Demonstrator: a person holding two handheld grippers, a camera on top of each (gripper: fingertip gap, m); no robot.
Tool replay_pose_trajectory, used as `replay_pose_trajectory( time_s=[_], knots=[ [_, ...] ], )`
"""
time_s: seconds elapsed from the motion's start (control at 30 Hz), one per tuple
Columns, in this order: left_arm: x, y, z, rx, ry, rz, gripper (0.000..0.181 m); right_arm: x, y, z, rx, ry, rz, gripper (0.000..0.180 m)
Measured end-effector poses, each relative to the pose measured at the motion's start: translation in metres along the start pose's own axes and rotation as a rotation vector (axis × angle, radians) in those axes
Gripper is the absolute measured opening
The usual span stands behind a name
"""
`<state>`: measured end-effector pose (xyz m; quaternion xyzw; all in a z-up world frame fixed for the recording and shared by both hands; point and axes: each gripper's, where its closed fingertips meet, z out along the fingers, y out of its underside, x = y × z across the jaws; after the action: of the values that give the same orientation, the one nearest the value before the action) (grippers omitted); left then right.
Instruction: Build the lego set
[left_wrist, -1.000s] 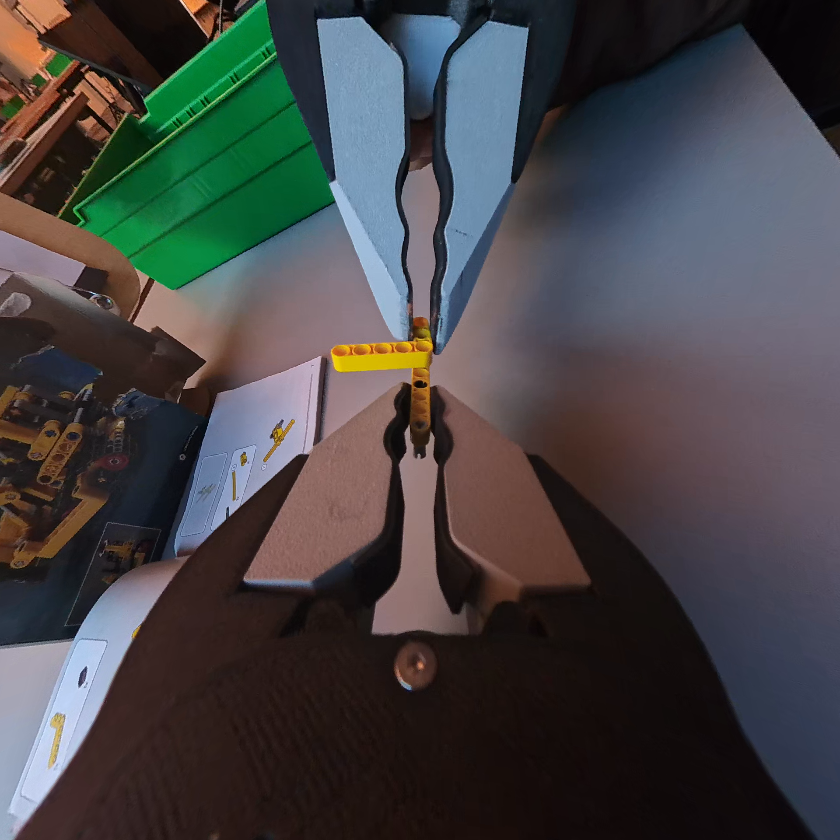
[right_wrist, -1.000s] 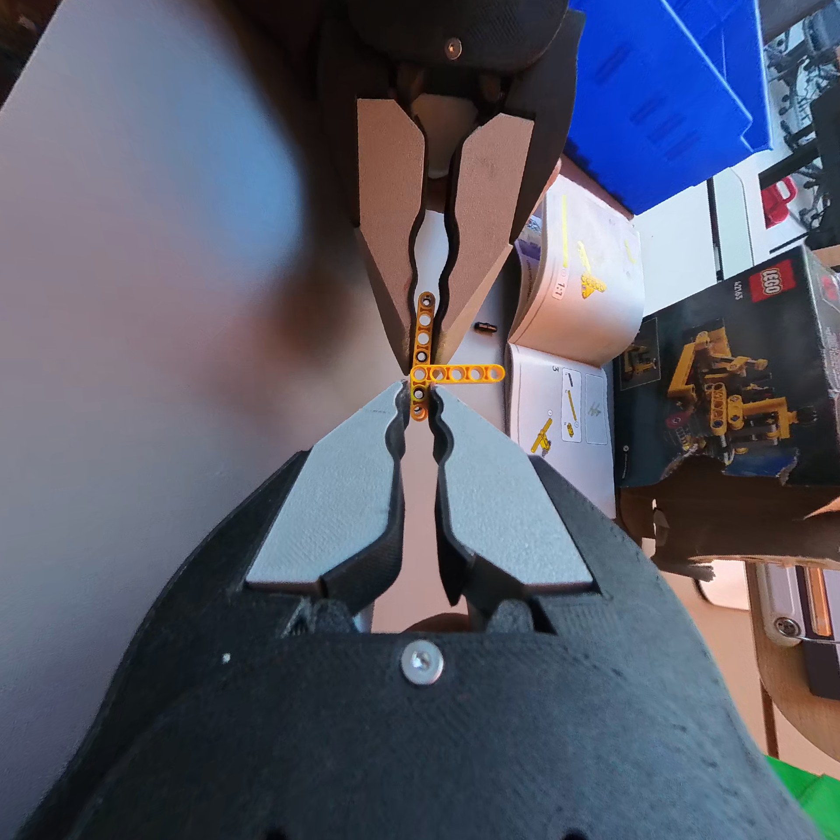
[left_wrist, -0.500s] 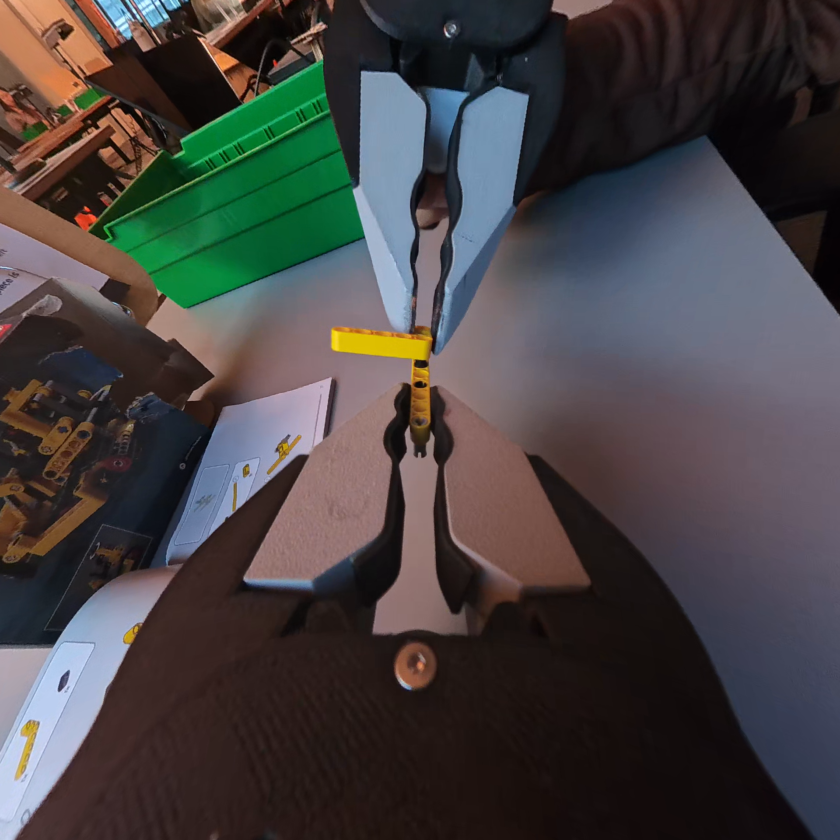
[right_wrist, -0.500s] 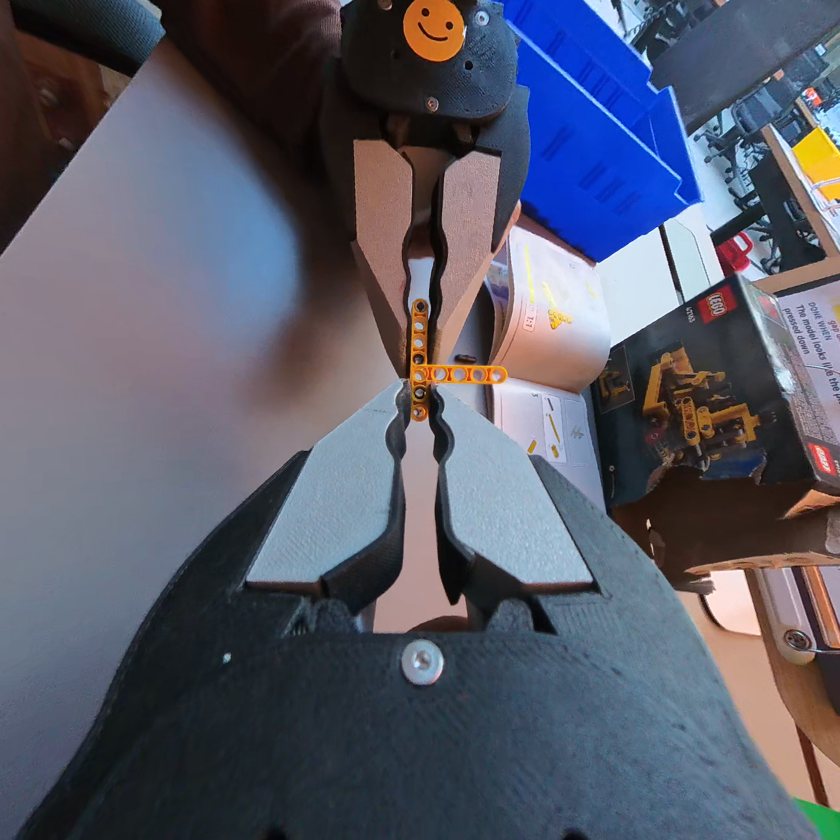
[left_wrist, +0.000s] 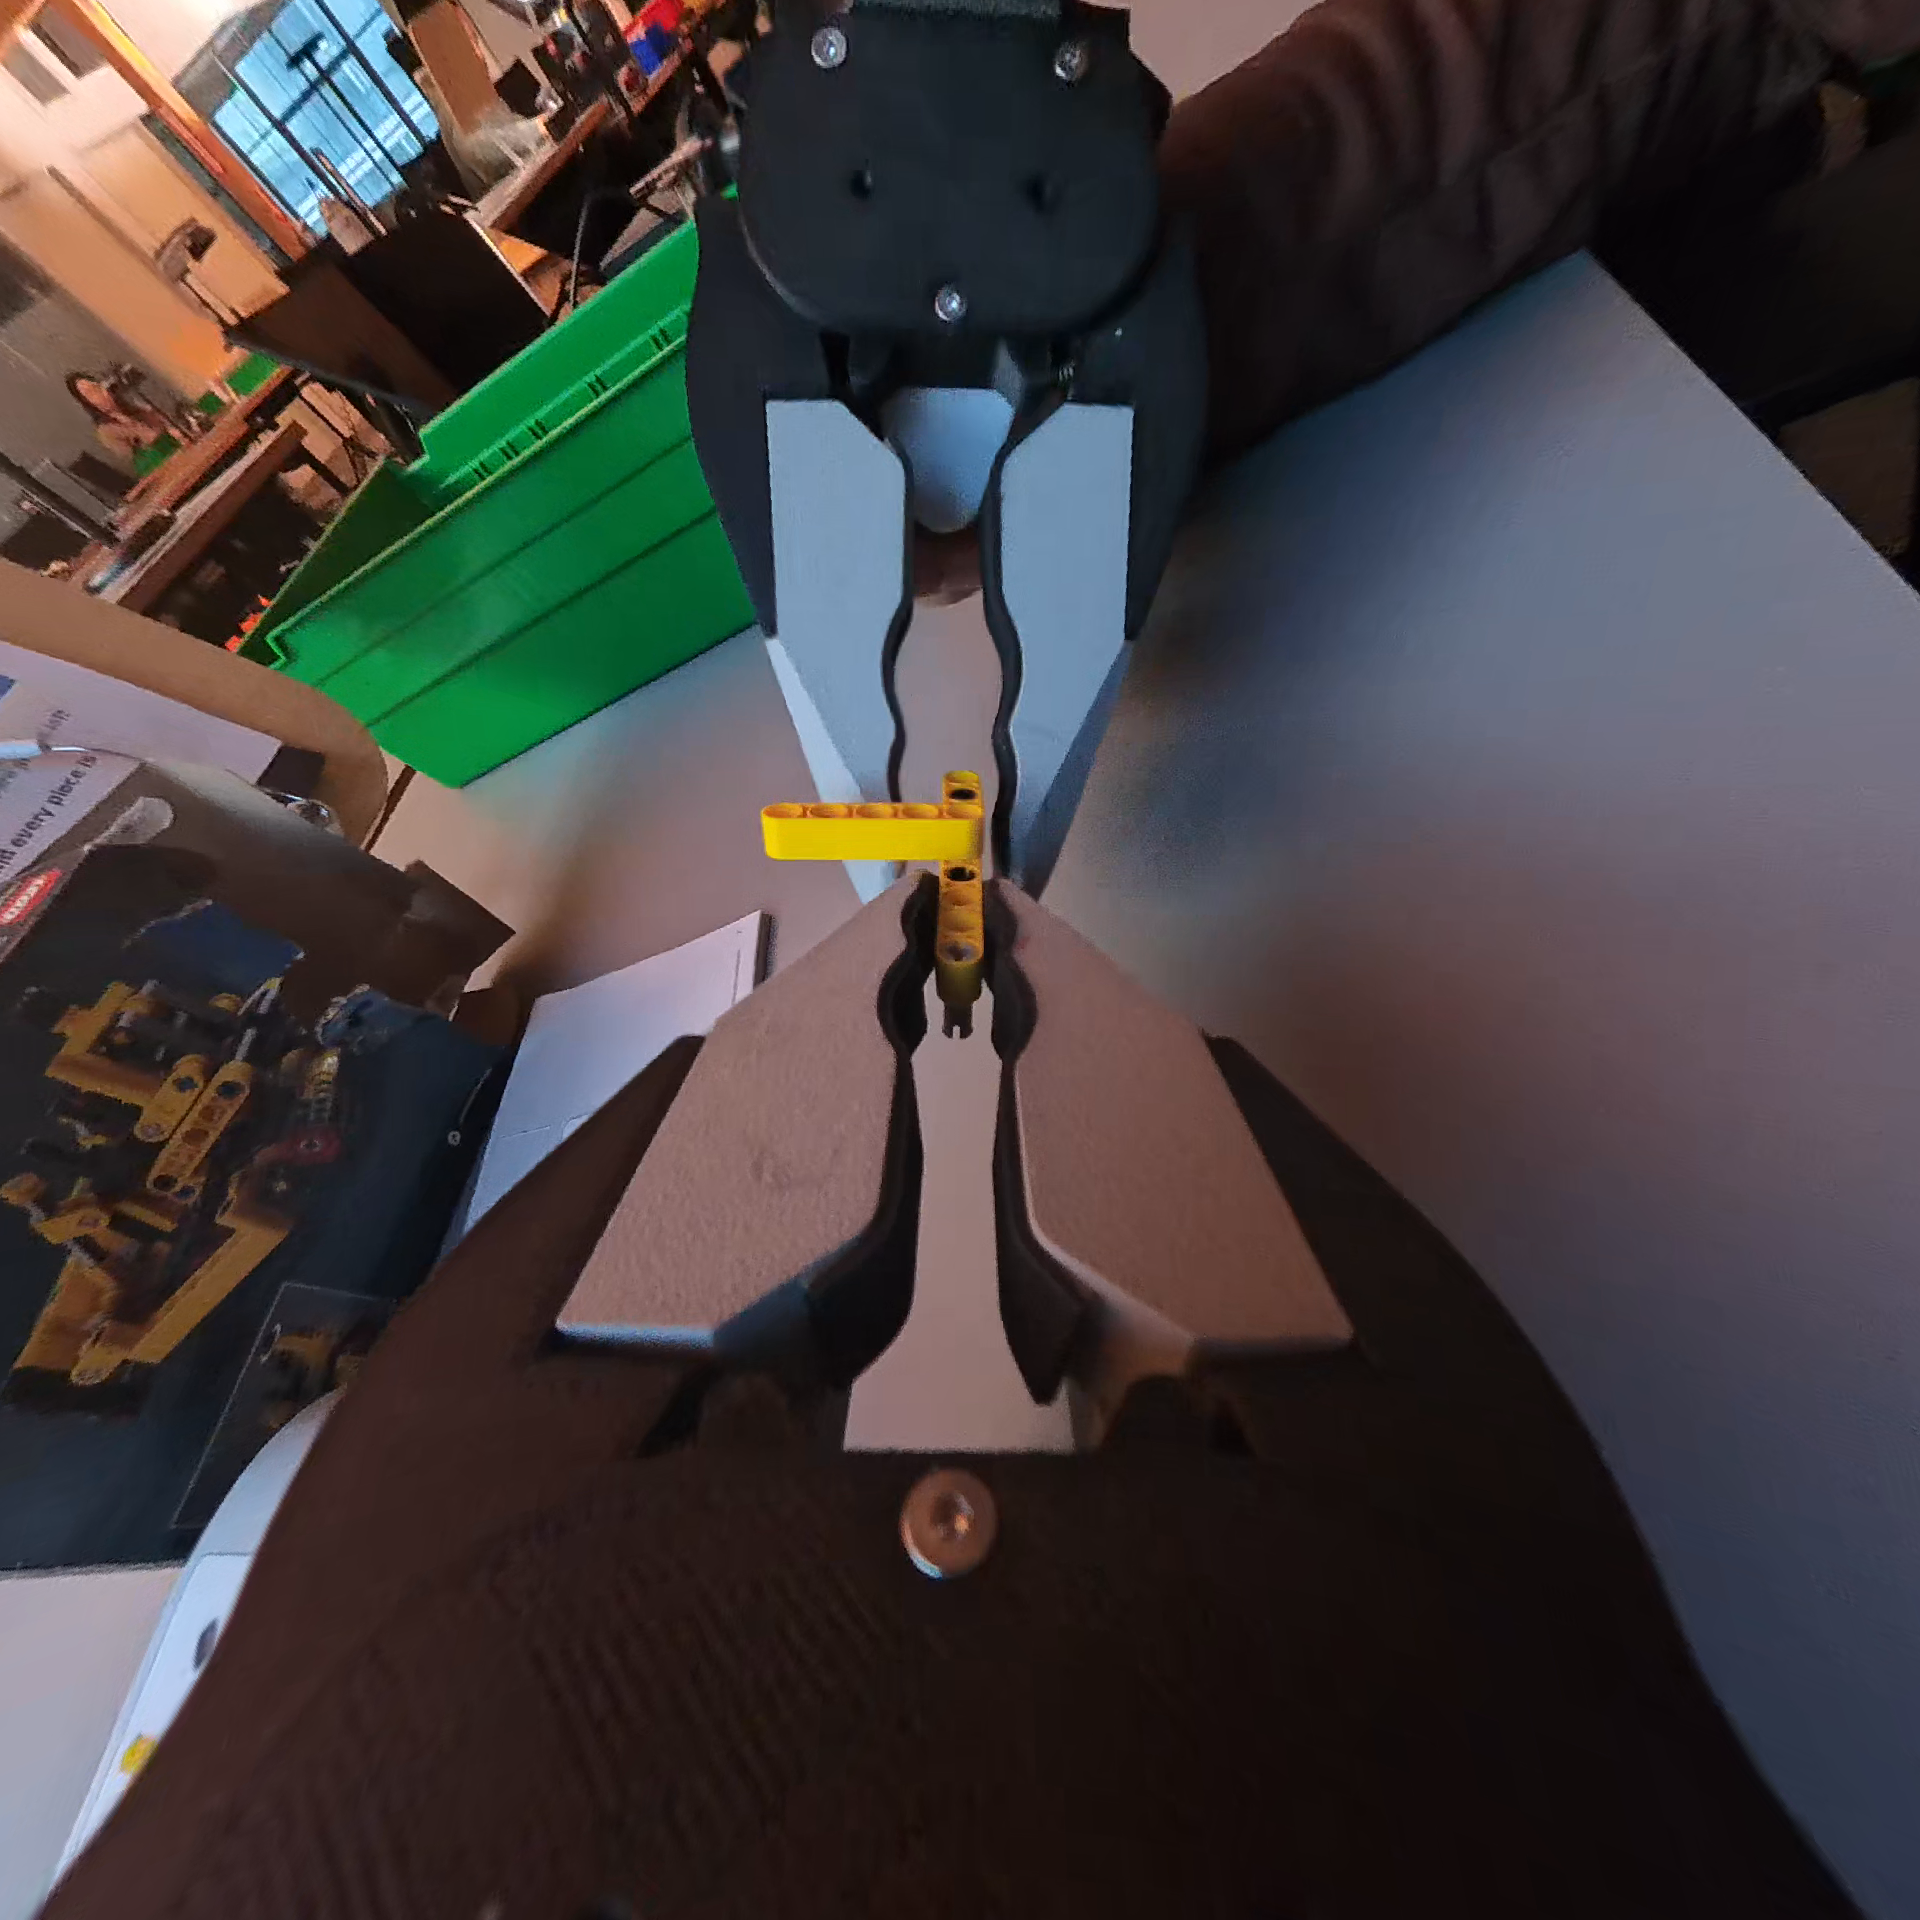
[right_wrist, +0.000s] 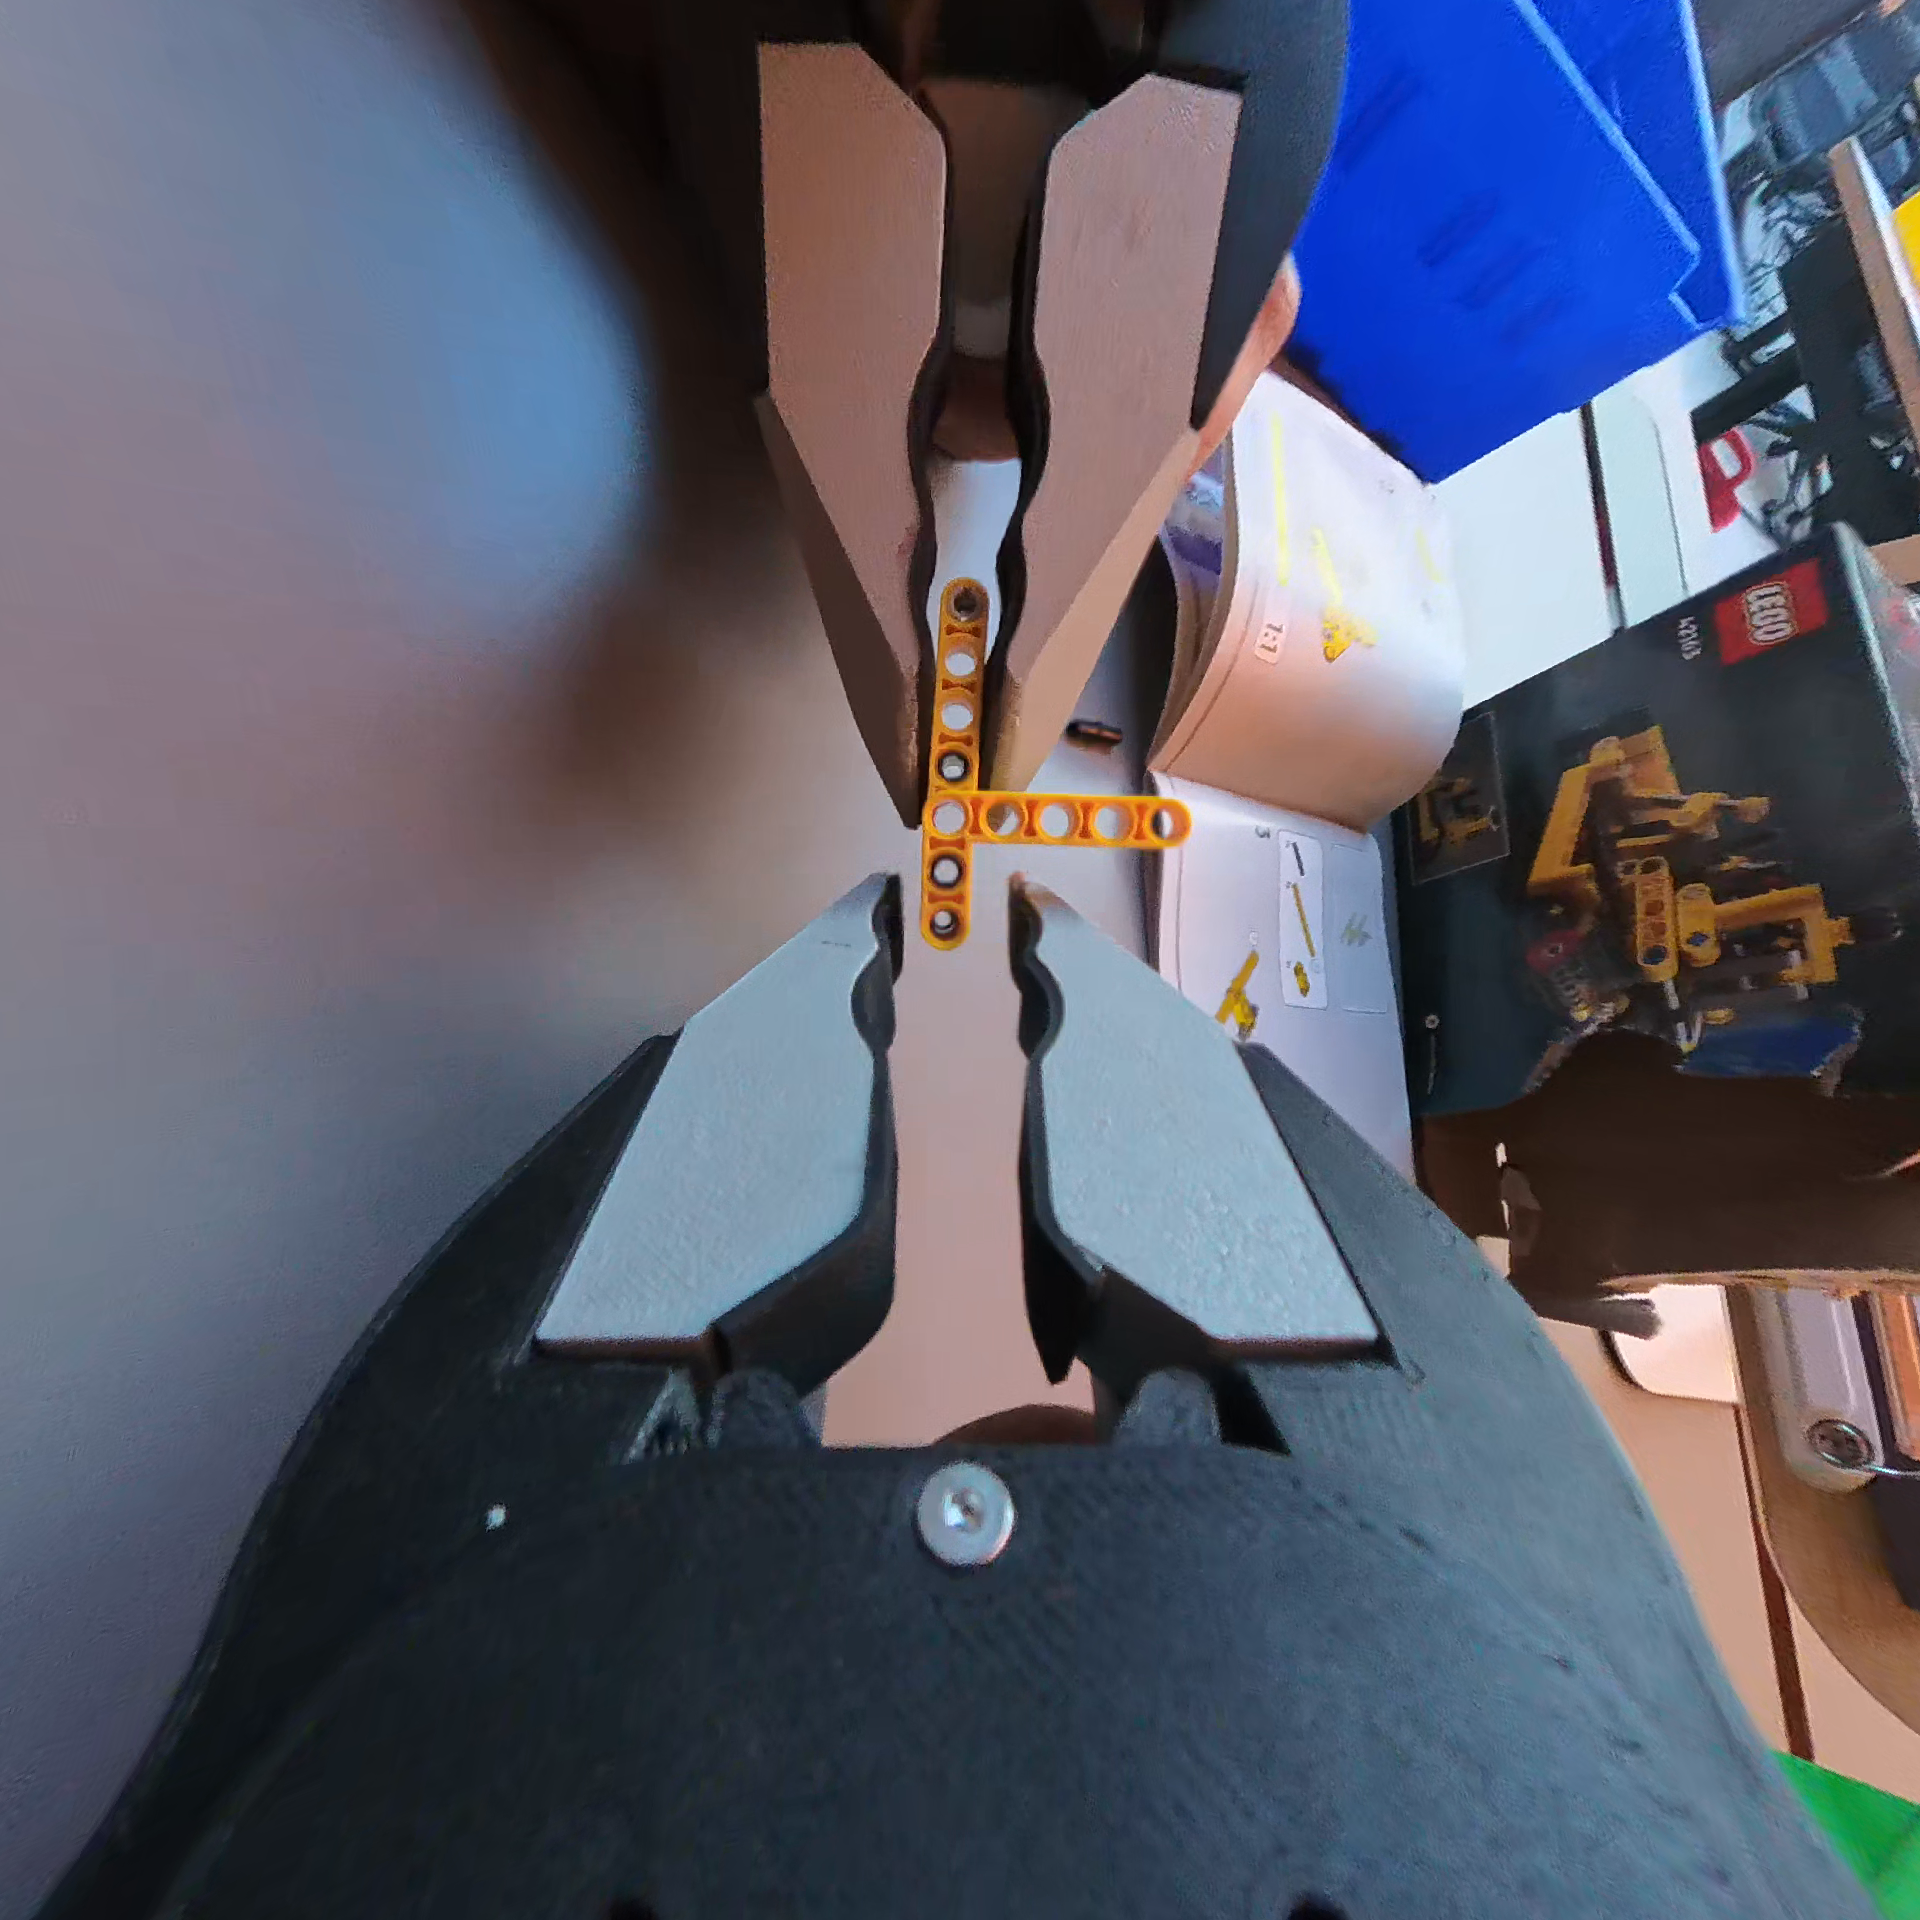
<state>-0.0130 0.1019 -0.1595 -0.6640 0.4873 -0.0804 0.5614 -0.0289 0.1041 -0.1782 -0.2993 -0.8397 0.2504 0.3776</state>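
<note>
My left claw (left_wrist: 957, 961) grips joined yellow beams (right_wrist: 961, 769); right claw (right_wrist: 951, 894) parted, clear. Next: fetch pin.

The booklet (left_wrist: 634, 1039) lies on the table (left_wrist: 1455, 935), between box (left_wrist: 208, 1143) and grippers.

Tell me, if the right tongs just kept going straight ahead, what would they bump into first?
The yellow beams, most likely. The right tongs are open, with the cross-shaped piece's end between their tips. Right behind it are the left tongs, clamped on the same piece, facing them.
</note>
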Motion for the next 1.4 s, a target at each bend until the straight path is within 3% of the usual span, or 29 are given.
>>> replay_pose_trajectory(
  time_s=[0.3,0.53,0.73,0.9,1.03,1.23,1.4],
  knots=[
    [-0.012,-0.026,-0.018,0.23,-0.019,-0.042,0.005,0.016,-0.032,-0.038,0.261,-0.007,0.088,0.018],
    [-0.01,-0.045,-0.027,0.391,0.004,-0.05,0.005,0.01,-0.049,-0.041,0.317,-0.004,0.055,0.011],
    [-0.012,-0.045,-0.026,0.393,-0.004,-0.047,0.005,0.015,-0.054,-0.044,0.343,0.039,0.05,0.005],
    [-0.012,-0.04,-0.023,0.351,-0.032,-0.002,0.005,0.014,-0.048,-0.042,0.296,0.076,-0.02,0.005],
    [-0.02,-0.03,-0.018,0.275,-0.149,0.077,0.009,0.021,-0.041,-0.038,0.237,0.161,-0.119,0.004],
    [-0.026,-0.006,-0.012,0.092,-0.224,0.206,0.023,0.034,-0.02,-0.031,-0.04,0.432,-0.526,0.004],
    [-0.027,0.008,-0.012,0.0,-0.185,0.161,0.027,0.023,-0.003,-0.017,-0.142,0.385,-0.627,0.004]
  ],
)
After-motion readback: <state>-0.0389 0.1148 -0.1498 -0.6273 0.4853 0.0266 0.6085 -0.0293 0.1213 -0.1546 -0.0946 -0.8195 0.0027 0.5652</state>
